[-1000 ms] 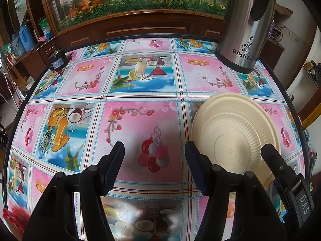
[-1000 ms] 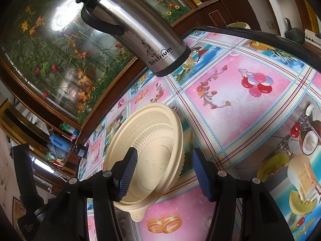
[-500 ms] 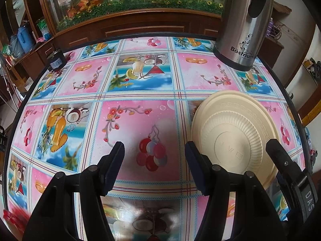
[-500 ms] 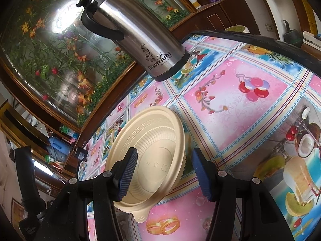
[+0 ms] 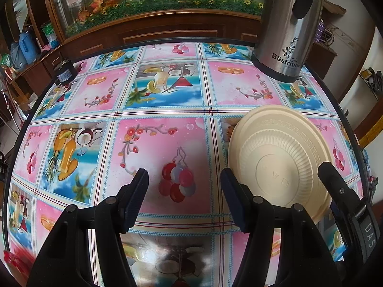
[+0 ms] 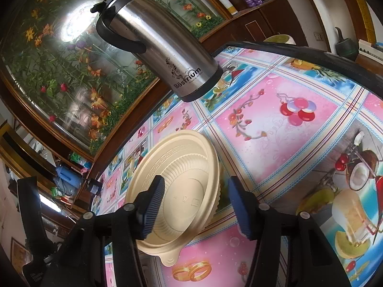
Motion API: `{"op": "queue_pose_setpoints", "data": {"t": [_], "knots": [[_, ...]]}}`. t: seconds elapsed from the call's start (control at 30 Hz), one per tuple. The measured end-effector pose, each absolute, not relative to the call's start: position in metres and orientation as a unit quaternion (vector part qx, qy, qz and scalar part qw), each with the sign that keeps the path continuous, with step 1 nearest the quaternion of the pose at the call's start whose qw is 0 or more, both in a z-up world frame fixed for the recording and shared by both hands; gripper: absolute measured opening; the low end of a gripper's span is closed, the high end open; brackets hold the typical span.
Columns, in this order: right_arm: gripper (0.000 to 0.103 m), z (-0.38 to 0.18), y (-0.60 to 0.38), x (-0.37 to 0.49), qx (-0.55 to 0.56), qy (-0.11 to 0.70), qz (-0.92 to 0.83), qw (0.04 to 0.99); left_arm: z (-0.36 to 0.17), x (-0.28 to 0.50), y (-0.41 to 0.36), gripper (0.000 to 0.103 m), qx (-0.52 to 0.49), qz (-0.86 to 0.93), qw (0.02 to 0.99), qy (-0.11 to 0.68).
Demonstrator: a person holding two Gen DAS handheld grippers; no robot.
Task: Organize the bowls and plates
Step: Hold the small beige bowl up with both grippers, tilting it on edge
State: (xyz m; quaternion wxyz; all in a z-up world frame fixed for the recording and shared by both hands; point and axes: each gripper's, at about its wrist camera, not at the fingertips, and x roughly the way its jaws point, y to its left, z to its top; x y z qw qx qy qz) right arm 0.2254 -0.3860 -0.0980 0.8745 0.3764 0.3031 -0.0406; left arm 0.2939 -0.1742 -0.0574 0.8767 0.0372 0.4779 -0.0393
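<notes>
The cream plate [image 6: 182, 191] lies upside down on the table [image 5: 167, 100], straddled by my right tongs [image 6: 195, 205]: the left pad sits over its ribbed underside, the right pad just beyond its rim, and neither pad presses on it. These tongs stand about half open. My left tongs [image 5: 184, 198] hang half open too, with nothing between them, above the pink balloon square of the tablecloth; the plate lies just to their right, past the right pad. Farther ahead of both tongs, a steel flask [image 5: 287, 28] stands upright near the table's far edge. Beyond it runs a wooden cabinet [image 5: 153, 31] topped with flowers.
</notes>
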Motion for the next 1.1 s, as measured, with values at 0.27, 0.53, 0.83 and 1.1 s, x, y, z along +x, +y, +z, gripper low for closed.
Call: {"op": "queue_pose_setpoints", "data": {"t": [0.27, 0.53, 0.83, 1.1], "knots": [[0.051, -0.1, -0.384, 0.228, 0.374, 0.314, -0.039, 0.872, -0.06, 0.293, -0.179, 0.061, 0.041, -0.049, 0.872, 0.485], [0.051, -0.099, -0.385, 0.227, 0.375, 0.311, -0.04, 0.872, -0.06, 0.292, -0.181, 0.061, 0.043, -0.049, 0.872, 0.485], [0.044, -0.101, -0.387, 0.228, 0.369, 0.321, -0.047, 0.871, -0.068, 0.293, -0.184, 0.061, 0.043, -0.057, 0.865, 0.497], [0.032, -0.103, -0.385, 0.231, 0.362, 0.331, -0.051, 0.87, -0.076, 0.295, -0.186, 0.061, 0.038, -0.07, 0.855, 0.513]]}}
